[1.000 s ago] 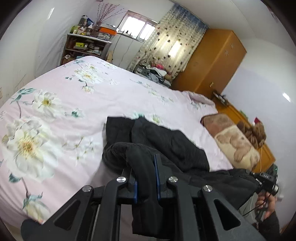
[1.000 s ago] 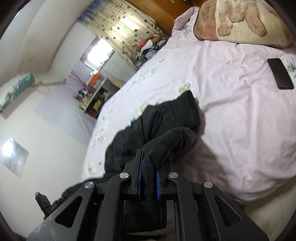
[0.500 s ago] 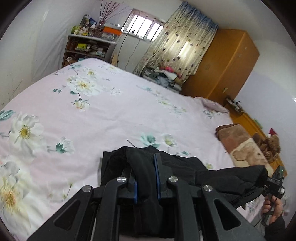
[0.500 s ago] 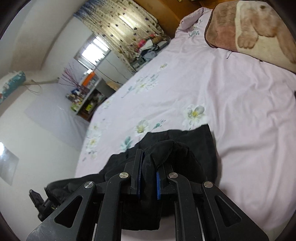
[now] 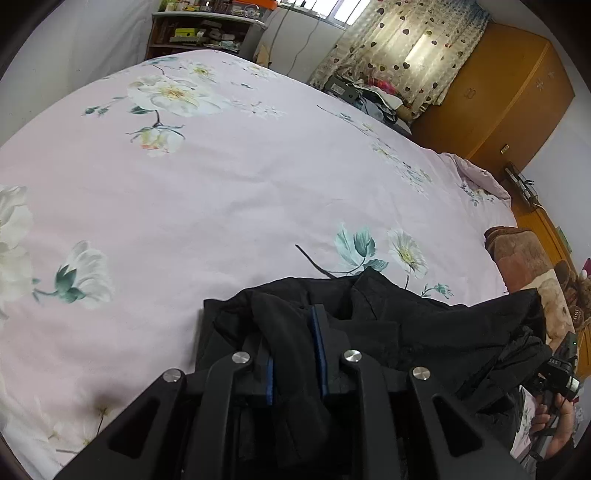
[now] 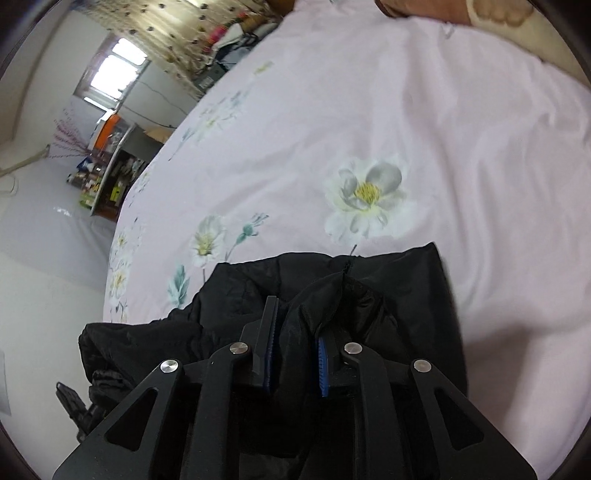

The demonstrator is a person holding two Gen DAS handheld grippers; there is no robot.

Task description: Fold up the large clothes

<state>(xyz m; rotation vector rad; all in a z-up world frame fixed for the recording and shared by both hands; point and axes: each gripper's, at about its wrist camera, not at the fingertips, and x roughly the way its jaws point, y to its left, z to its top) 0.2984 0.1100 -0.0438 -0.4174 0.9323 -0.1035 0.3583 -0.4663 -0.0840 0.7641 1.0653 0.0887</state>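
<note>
A black garment (image 5: 424,325) lies bunched on the pink flowered bed sheet (image 5: 221,184), stretched between my two grippers. My left gripper (image 5: 290,321) points down at the garment's left end. Its jaws are opening, and a fold of black cloth hangs loosely between the blue pads and drapes over the left finger. In the right wrist view the garment (image 6: 406,280) spreads over the sheet (image 6: 443,129). The jaws of my right gripper (image 6: 295,317) are opening too, with a ridge of cloth standing slack between them.
A brown animal-print pillow (image 5: 517,254) lies at the right of the bed. Beyond the bed stand an orange wardrobe (image 5: 498,92), a curtained window (image 5: 406,55) and a cluttered shelf (image 5: 199,33). A hand (image 5: 554,424) holds the other gripper at the lower right.
Both grippers came down and forward over the bed with the garment, laying it on the sheet. Both pairs of jaws have widened around the cloth, the right pair more clearly.
</note>
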